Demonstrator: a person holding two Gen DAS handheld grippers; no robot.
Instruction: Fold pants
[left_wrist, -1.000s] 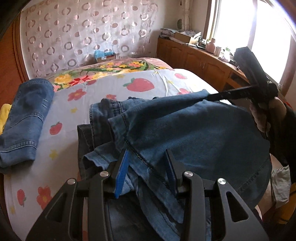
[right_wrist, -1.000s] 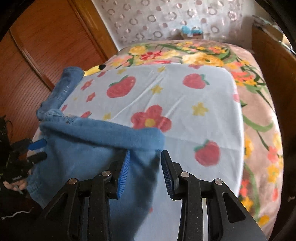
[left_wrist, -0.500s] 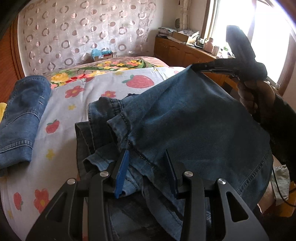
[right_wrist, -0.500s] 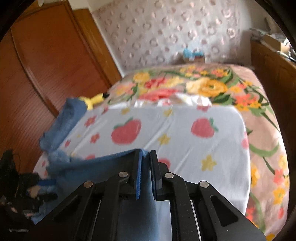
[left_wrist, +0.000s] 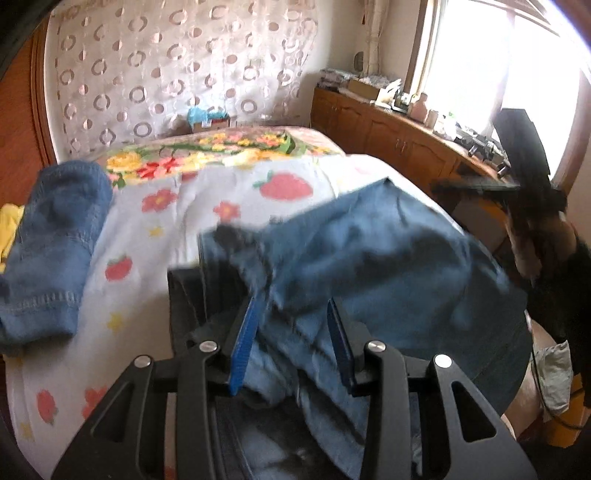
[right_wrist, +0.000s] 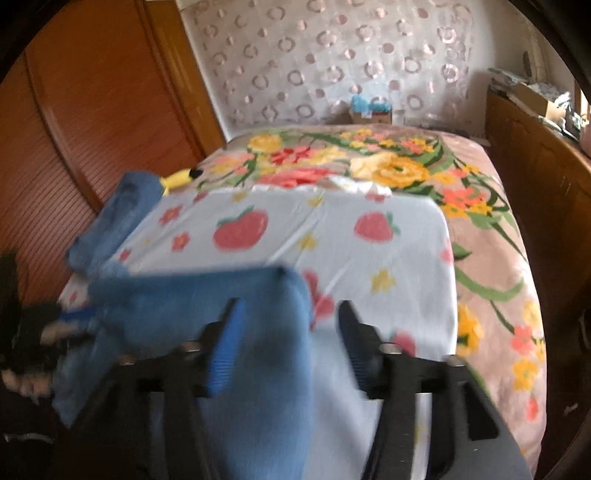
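Observation:
Blue jeans (left_wrist: 388, 266) lie bunched on the strawberry-print sheet (left_wrist: 155, 236) at the near end of the bed. My left gripper (left_wrist: 295, 332) is low over the waist end, its blue pads closed on a thick bunch of denim. In the right wrist view a denim leg (right_wrist: 207, 306) hangs between the jaws of my right gripper (right_wrist: 291, 339), which are opening; the pads stand clear of the cloth. In the left wrist view, the right gripper (left_wrist: 443, 183) hovers just past the leg's raised corner. The left gripper (right_wrist: 74, 317) shows blurred at the cloth's left edge.
A second pair of folded jeans (left_wrist: 55, 236) lies along the bed's left side beside a yellow item (right_wrist: 181, 177). A floral blanket (right_wrist: 369, 162) covers the far half of the bed. A wooden wardrobe (right_wrist: 92, 110) stands left, a cluttered cabinet (left_wrist: 388, 136) right under the window.
Half a second ago the right gripper was shut on the leg's edge and lifting it. Now its jaws stand wide and the corner has dropped free. The left gripper has kept its place.

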